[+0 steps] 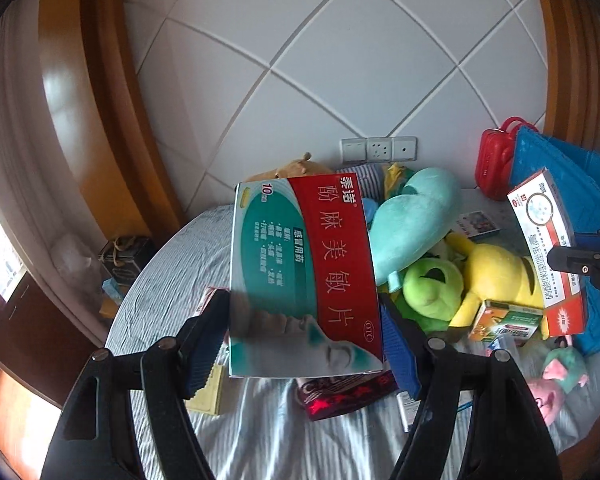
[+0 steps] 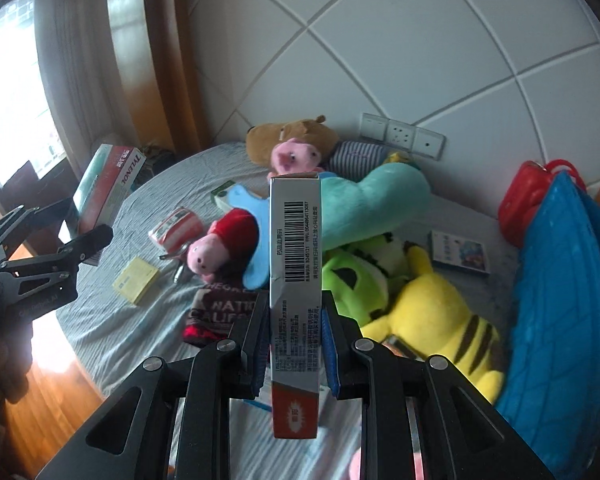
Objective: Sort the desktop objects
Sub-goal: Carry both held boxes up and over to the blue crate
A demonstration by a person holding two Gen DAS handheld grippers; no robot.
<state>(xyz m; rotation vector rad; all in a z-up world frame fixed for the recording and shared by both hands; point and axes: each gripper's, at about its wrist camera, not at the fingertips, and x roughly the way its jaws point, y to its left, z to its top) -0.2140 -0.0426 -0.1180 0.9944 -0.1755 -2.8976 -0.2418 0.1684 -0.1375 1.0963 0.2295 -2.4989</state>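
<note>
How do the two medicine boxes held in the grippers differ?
The red-and-teal box shows its broad face in the left gripper; the white-and-red box is gripped across its thin side by the right gripper. The first spreads its jaws wider. Both are lifted clear of the table.

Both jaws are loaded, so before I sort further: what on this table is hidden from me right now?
- Left wrist view: dark red printed pouch, mostly behind the held red-and-teal medicine box.
- Right wrist view: light blue plush, partly behind the held white barcoded box.
- Blue fabric bin: inside hidden in both views.
</note>
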